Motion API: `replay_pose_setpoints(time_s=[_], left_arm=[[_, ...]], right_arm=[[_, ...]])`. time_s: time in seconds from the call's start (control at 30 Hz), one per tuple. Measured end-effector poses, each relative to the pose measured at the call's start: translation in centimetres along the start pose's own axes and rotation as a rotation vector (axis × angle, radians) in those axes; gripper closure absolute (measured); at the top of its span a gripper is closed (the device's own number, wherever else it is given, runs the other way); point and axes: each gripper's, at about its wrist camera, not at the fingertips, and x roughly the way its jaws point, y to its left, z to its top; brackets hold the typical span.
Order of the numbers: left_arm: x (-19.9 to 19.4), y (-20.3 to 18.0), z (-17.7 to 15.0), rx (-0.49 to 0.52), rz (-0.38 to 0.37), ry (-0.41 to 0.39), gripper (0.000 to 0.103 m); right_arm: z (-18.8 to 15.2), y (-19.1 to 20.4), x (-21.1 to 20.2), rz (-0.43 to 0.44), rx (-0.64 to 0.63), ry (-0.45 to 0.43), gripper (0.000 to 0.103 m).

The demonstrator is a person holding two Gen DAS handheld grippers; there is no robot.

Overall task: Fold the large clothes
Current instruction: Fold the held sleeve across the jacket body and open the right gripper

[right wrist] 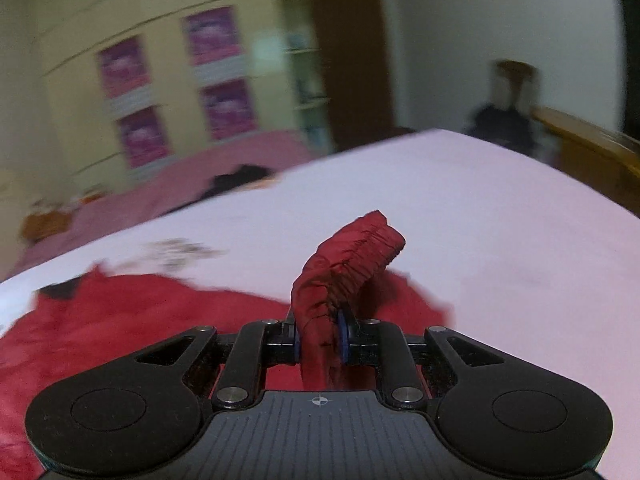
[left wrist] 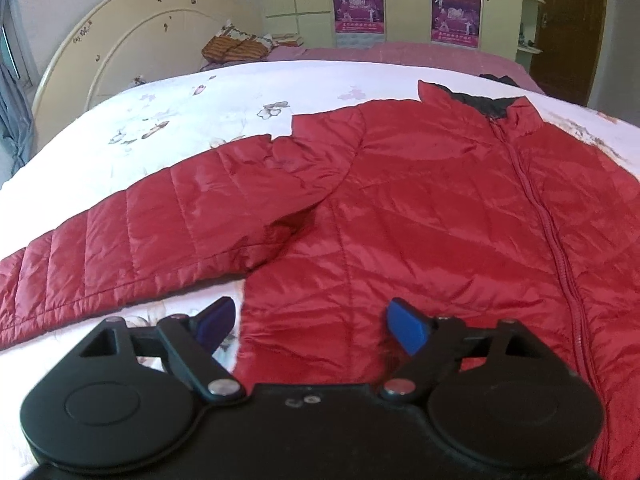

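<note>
Right hand-held gripper [right wrist: 320,338] pinches the red jacket's [left wrist: 420,208] cuff [right wrist: 352,264]; left hand-held gripper [left wrist: 312,320] hovers open above the hem, sleeve [left wrist: 140,232] stretching leftward

Quick count of what's around: one red puffer jacket [left wrist: 420,208] spread on one bed [left wrist: 192,108], with one rounded cream headboard [left wrist: 132,36]. One small heap of orange and patterned cloth [left wrist: 236,46] sits up by the pillow end. Four purple posters [right wrist: 124,66] on the cupboard doors in the right wrist view. One dark bundle [right wrist: 240,178] lies on the pink cover. Two tongs: left tongs [left wrist: 312,326], right tongs [right wrist: 320,338].
</note>
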Motion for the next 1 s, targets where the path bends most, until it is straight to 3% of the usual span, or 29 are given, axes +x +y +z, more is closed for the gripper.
replay_pose_setpoints(time_s=[0.2, 0.4, 0.57, 0.6, 0.63, 0.7, 0.8, 1.0], left_arm=[[-0.5, 2.5, 0.4, -0.031, -0.043, -0.004, 0.021], [-0.6, 4.4, 0.9, -0.068, -0.068, -0.009, 0.021], [-0.6, 5.0, 1.5, -0.092, -0.124, -0.022, 0.021], [-0.5, 5.0, 1.6, -0.096, -0.132, -0.022, 0.020], [-0.5, 5.0, 1.7, -0.103, -0.142, -0.021, 0.018], [-0.4, 5.0, 1.9, -0.125, -0.175, -0.020, 0.015], [-0.1, 4.1, 2.5, -0.146, -0.219, -0.013, 0.007], [1.4, -0.6, 4.0, -0.103, -0.347, 0.003, 0.007]], right_arm=[[-1.3, 12.7, 3.5, 0.228, -0.081, 0.068, 0.086], [-5.1, 24.0, 7.2, 0.387, -0.169, 0.186, 0.086], [-8.8, 27.5, 9.8, 0.449, -0.189, 0.341, 0.085], [-8.8, 28.0, 10.8, 0.451, -0.198, 0.355, 0.071], [-9.0, 28.3, 10.6, 0.460, -0.200, 0.363, 0.037], [-8.7, 28.4, 10.5, 0.495, -0.192, 0.347, 0.012], [-7.9, 27.6, 9.2, 0.490, -0.203, 0.293, 0.012], [-5.7, 22.4, 7.2, 0.370, -0.180, 0.220, 0.012]])
